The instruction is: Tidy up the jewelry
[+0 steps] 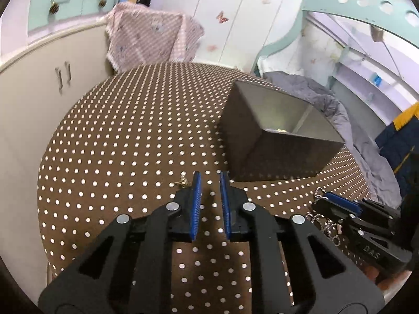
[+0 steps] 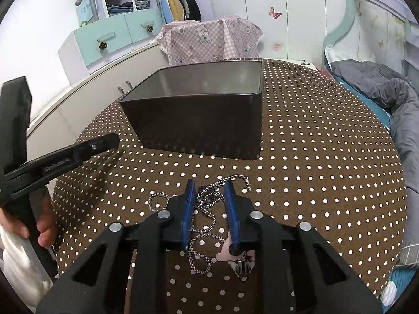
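Nearest in the right wrist view, the right gripper (image 2: pixel 209 187) is lowered over a silver chain necklace (image 2: pixel 203 238) that lies in loose coils on the brown, white-dotted tabletop (image 2: pixel 314 183). Its blue-padded jaws are drawn close, with a narrow gap left between them; the chain and its small round pendant (image 2: pixel 208 192) are seen in that gap, but whether the pads press on them cannot be told. A pink heart-shaped tag (image 2: pixel 225 252) and a small metal charm (image 2: pixel 243 267) are found beside the chain, under the right jaw.

In the left wrist view, the left gripper (image 1: pixel 210 180) is held just above the tabletop, its jaws nearly closed with only dotted cloth visible between them. A small gold piece (image 1: pixel 180 181) rests on the cloth just left of the left jaw tip, not gripped.

Farther back, a dark rectangular box (image 2: pixel 199 128) with a pale lining stands open on the tabletop, well apart from the chain. Something small and yellowish (image 1: pixel 281 130) is glimpsed inside it. Behind the tabletop, a pink checked cloth (image 2: pixel 209 39) is draped.
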A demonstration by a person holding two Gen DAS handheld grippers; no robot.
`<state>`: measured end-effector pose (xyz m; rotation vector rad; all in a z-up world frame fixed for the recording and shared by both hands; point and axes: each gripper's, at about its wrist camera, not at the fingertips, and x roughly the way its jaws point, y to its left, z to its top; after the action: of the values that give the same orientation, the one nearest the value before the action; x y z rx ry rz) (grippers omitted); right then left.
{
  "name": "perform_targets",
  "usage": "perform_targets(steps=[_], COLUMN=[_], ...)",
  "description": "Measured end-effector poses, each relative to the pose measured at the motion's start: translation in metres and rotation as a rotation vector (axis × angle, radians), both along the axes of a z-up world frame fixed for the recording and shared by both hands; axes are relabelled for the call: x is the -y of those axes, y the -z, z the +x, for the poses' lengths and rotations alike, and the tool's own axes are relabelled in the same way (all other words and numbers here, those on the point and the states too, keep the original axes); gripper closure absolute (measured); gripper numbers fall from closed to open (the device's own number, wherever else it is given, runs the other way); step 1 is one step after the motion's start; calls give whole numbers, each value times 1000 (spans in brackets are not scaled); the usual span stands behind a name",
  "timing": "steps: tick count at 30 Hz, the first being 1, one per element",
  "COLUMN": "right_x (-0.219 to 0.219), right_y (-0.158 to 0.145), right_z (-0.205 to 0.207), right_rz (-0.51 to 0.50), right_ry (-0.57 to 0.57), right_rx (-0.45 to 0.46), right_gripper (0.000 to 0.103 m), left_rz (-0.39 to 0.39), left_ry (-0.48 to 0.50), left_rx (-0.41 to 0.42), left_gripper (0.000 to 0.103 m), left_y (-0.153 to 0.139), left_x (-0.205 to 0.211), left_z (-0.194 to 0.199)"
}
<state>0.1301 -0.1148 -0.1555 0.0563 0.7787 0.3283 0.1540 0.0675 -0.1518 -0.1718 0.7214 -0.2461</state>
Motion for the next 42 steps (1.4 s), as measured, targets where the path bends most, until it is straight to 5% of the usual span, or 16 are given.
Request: perform_targets(steps=[12, 13, 15, 16, 19, 24, 42], right_x=[-1, -1, -1, -2, -1, -1, 13], right_y=[1, 1, 1, 1, 1, 1, -21], right_z=[3, 3, 4, 4, 4, 4, 2], right_rz=[-3, -1, -1, -2, -3, -1, 1], right_ry=[-1, -1, -2, 0, -1, 0, 24], right_rx=[0, -1, -2, -2, -2, -2, 62], right_gripper=[82, 82, 82, 82, 82, 82, 90], left_rz=[59, 64, 63, 70, 109, 136, 142], left_ry=[-92, -84, -45, -32, -29, -44, -38], left_rx=[-65, -70, -65, -66, -68, -62, -19], left_gripper=[86, 84, 61, 60, 64, 90, 93], left_y=[9, 9, 8, 8, 8, 8, -1], left_x=[-14, -12, -8, -6, -2, -8, -5], left_z=[16, 17, 18, 19, 19, 22, 14])
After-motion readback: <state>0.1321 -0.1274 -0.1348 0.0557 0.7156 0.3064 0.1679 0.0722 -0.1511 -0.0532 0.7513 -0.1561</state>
